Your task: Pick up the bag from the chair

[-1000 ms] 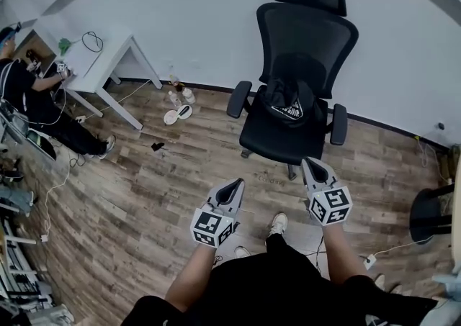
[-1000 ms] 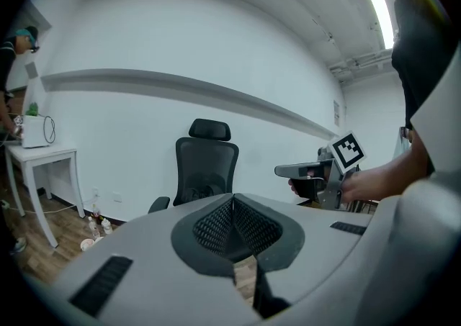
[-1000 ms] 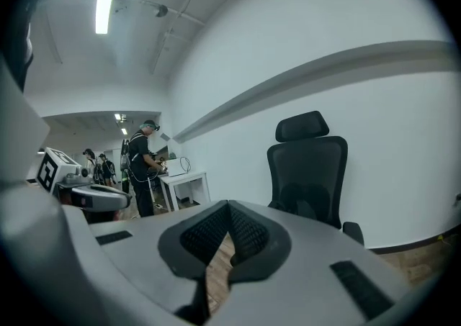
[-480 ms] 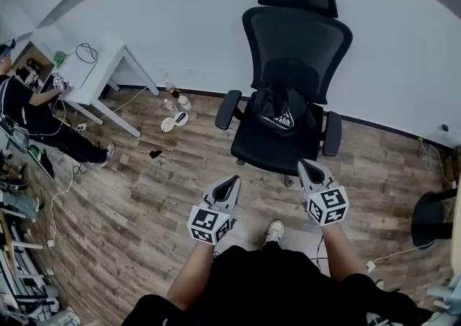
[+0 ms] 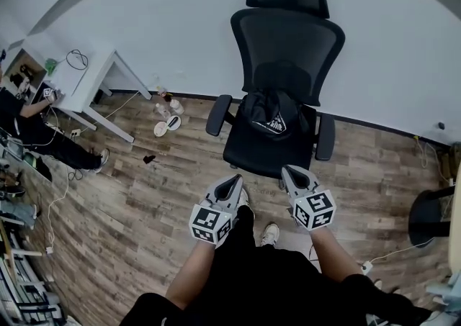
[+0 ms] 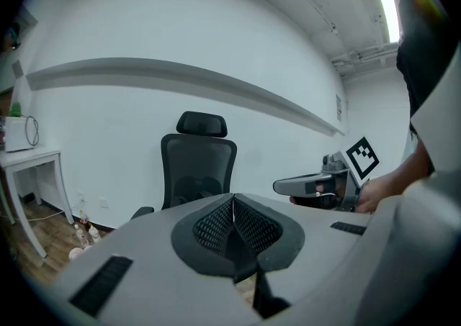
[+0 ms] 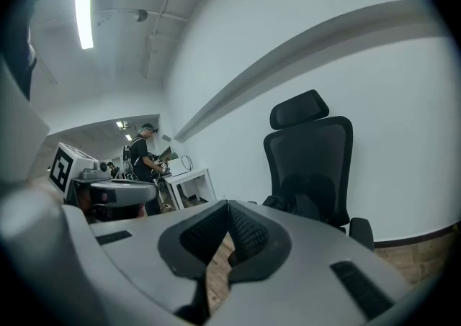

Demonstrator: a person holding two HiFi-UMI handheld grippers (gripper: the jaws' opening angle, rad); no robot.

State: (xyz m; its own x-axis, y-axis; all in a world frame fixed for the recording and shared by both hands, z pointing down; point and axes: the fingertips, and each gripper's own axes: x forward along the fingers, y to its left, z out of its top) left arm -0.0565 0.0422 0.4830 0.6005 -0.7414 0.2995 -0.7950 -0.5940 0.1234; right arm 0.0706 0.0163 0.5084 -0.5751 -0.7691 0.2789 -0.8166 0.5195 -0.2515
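Bag (image 5: 274, 117) on chair (image 5: 276, 146) seat

Left gripper (image 5: 233, 183) and right gripper (image 5: 291, 172) nearer the chair (image 5: 285, 37), right one now at the seat's front edge

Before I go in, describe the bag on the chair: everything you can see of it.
The bag is black, soft and slumped, fabric by its look, with a white printed mark on its front, too small to read. It sits at the back of the seat of the black office chair, leaning on the backrest, between the armrests. Only the chair touches it; the left gripper and right gripper, both shut, are short of it.
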